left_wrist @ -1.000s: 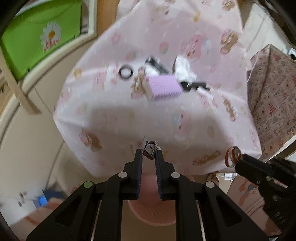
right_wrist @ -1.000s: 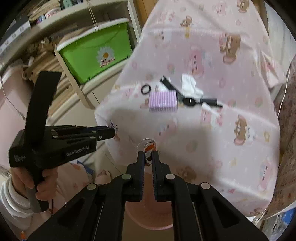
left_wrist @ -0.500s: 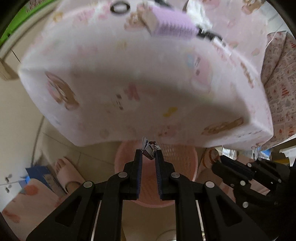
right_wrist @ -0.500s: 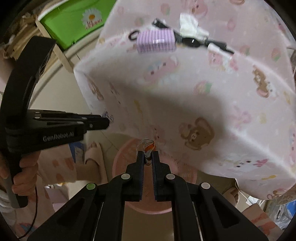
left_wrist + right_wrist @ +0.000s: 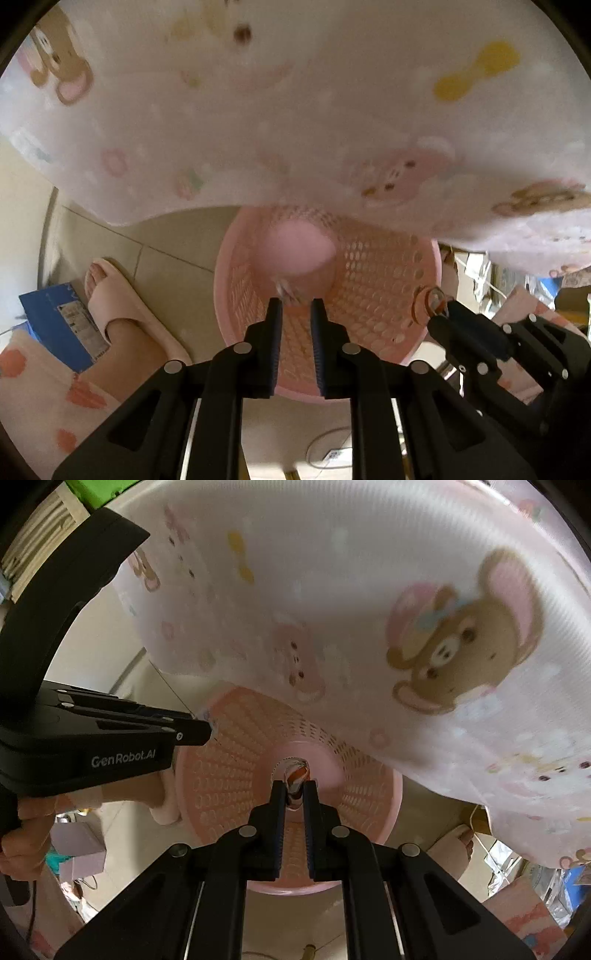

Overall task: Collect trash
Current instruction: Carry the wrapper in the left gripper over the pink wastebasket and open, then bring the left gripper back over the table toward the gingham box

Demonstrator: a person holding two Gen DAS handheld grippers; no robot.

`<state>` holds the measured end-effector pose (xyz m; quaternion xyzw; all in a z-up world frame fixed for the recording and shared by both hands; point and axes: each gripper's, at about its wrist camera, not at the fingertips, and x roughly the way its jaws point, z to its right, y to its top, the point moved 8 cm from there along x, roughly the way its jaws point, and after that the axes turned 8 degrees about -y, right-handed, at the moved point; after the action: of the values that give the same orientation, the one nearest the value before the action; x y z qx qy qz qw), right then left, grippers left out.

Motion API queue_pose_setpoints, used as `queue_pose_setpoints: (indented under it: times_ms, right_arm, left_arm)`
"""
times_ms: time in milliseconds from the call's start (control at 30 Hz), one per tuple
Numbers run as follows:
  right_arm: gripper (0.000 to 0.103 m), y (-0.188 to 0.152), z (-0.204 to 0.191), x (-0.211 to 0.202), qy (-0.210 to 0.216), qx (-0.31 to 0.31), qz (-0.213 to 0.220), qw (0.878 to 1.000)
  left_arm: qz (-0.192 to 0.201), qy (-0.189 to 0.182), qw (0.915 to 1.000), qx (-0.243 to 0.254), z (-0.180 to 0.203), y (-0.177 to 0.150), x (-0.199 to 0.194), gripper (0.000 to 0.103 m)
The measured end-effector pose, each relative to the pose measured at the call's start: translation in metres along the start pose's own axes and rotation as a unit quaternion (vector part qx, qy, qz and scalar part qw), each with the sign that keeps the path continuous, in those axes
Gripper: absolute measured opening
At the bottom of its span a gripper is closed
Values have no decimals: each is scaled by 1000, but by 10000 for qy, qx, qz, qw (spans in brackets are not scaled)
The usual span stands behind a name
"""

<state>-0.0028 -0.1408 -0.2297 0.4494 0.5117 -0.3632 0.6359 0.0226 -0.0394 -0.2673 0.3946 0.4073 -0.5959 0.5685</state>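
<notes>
Because both grippers point down over the pink basket (image 5: 384, 295) beneath the cloth-draped bench (image 5: 295, 110), the left gripper (image 5: 295, 306), whose jaws have just been opening, has freed its blurred scrap (image 5: 290, 291), while the right gripper (image 5: 294, 788) pinches a wrapper (image 5: 295, 775) for dropping.

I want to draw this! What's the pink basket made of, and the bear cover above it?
The pink basket looks like hard moulded plastic with a dull sheen: its walls carry neat rows of punched holes. The bear cover seems to be soft woven cloth, matte, with printed bears; it curves and drapes over an edge. The exact fabric cannot be told.
</notes>
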Motion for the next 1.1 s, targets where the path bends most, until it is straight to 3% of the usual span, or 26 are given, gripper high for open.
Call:
queue_pose_setpoints:
  times_ms: [100,133,233,333,500,633,733,1100]
  right_arm:
    - [18,-3,0,10,-74,6,-140,9999]
    - [28,-4,2,13,-116,57,-170,9998]
    - [64,-5,7,14,-207,187,-135,9995]
    - [75,-4,17,13,-441,329,-93,9984]
    - [76,-5,27,3,-547,554,46,9970]
    - [76,7,29,-25,-548,590,477,9956]
    - [82,16,30,-51,-562,676,875,9923]
    - [85,31,48,-142,-657,911,2022,9729]
  left_arm:
    - [18,-20,9998,-183,-7,0,-2,47]
    - [56,-9,9997,-234,-10,1,-4,51]
    - [71,125,9995,-268,-17,3,-8,61]
    - [92,389,9989,-234,-22,4,-12,62]
    - [467,794,9957,-85,-20,11,-37,64]
    - [954,785,9923,5,-11,19,-67,70]
    - [1308,781,9883,96,-4,23,-91,78]
    - [2063,1144,9713,287,2,24,-152,80]
